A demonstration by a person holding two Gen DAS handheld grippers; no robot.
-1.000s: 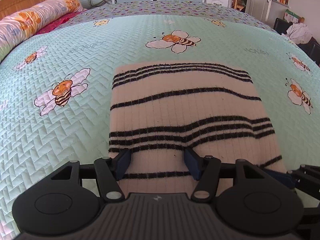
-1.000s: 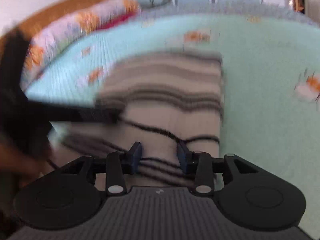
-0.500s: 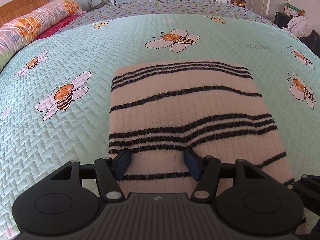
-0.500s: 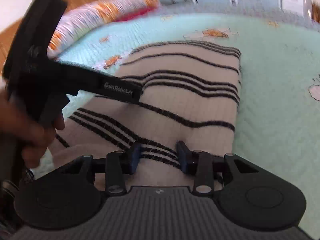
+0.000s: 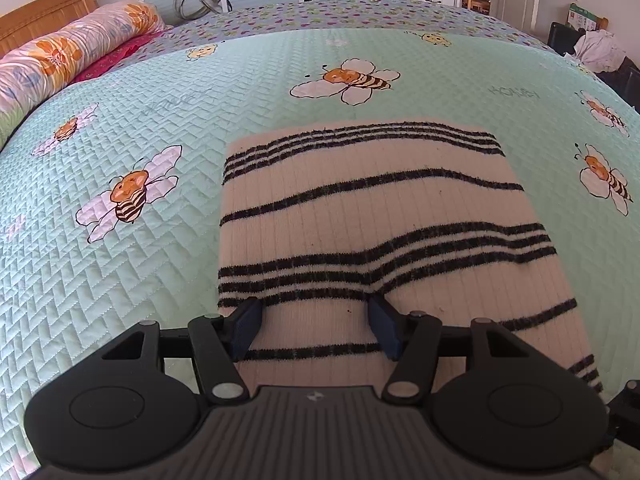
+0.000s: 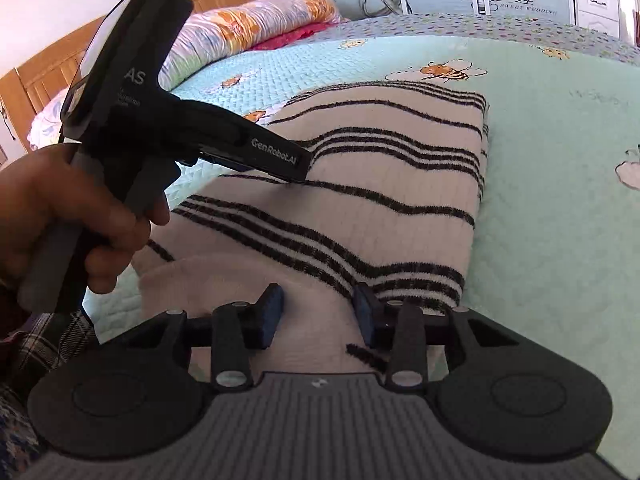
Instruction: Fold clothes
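Bed point(image 5: 120, 280) w/ bee-print quilt takes up most of both views. Striped sweater point(image 5: 360, 208) lies flat on it, folded to a narrow rectangle, near edge closest to the person, prob so both tools reach it. Left gripper point(image 5: 314, 326) sits low over that near end, jaws roughly half open, cloth under them, not pinched. Right gripper point(image 6: 316, 316) likewise, jaws part open, nothing held. Looks like lining up for the next fold. Hand point(image 6: 60, 216) grips the left tool's handle.

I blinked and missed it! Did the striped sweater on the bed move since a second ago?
No. In the left wrist view the cream, black-striped knit sweater keeps its place below the same bee print on the mint quilted bedspread.
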